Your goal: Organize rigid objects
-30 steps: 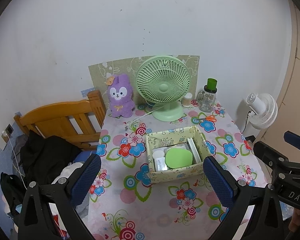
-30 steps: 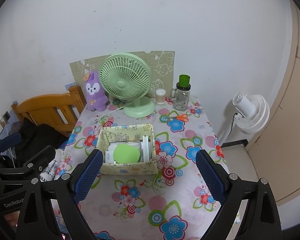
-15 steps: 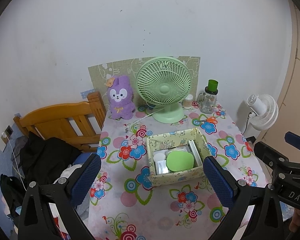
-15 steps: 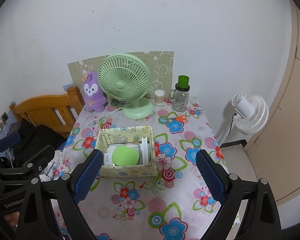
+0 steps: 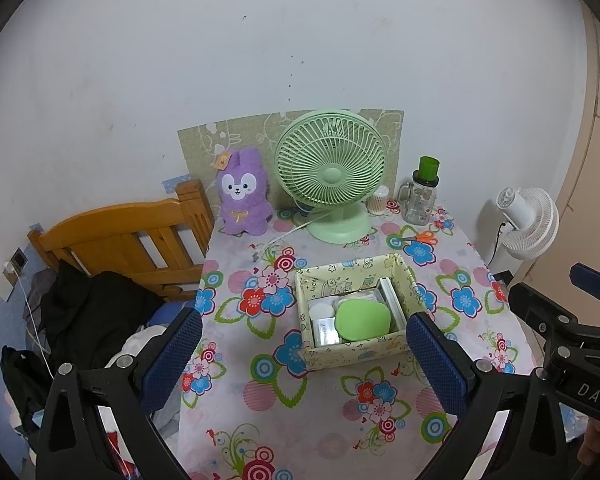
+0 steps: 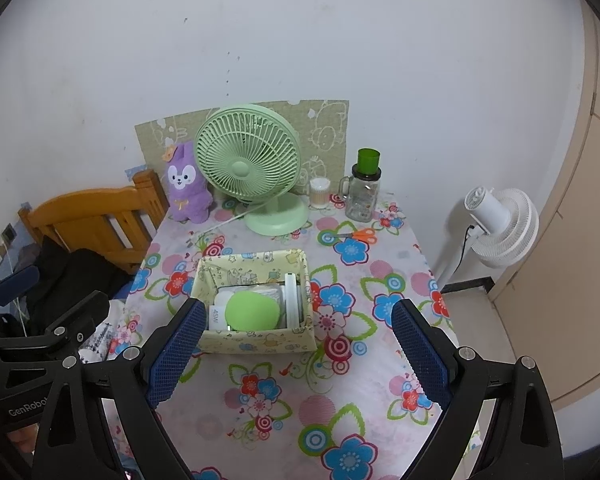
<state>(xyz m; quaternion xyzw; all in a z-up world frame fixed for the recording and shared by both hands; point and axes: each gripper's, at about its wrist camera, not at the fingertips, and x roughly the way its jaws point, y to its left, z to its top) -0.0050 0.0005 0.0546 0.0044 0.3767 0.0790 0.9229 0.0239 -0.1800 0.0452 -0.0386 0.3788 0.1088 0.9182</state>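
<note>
The patterned box (image 5: 354, 354) (holding a green oval case (image 5: 363, 321) and small white items) is seen mid-table on the floral cloth (image 5: 260, 396). Both the left gripper (image 5: 304, 356) and right gripper (image 6: 296, 350) are held apart, empty, well above. Orange scissors (image 6: 358, 235) beyond the box could be approached next, judged best gripped across the closed blades.

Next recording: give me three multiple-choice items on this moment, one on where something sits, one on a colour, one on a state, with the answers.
1. Where are the scissors?
A. in the box
B. on the tablecloth in front of the jar
C. on the bed frame

2. What colour is the desk fan?
A. white
B. purple
C. light green

3. What state are the two grippers in?
A. both open and empty
B. both shut on the box
C. the left one holds the toy

Answers: 1 B, they lie flat on the tablecloth near the jar. 2 C, grille and base are pale green. 3 A, the left gripper and right gripper show fingers spread with nothing between.
</note>
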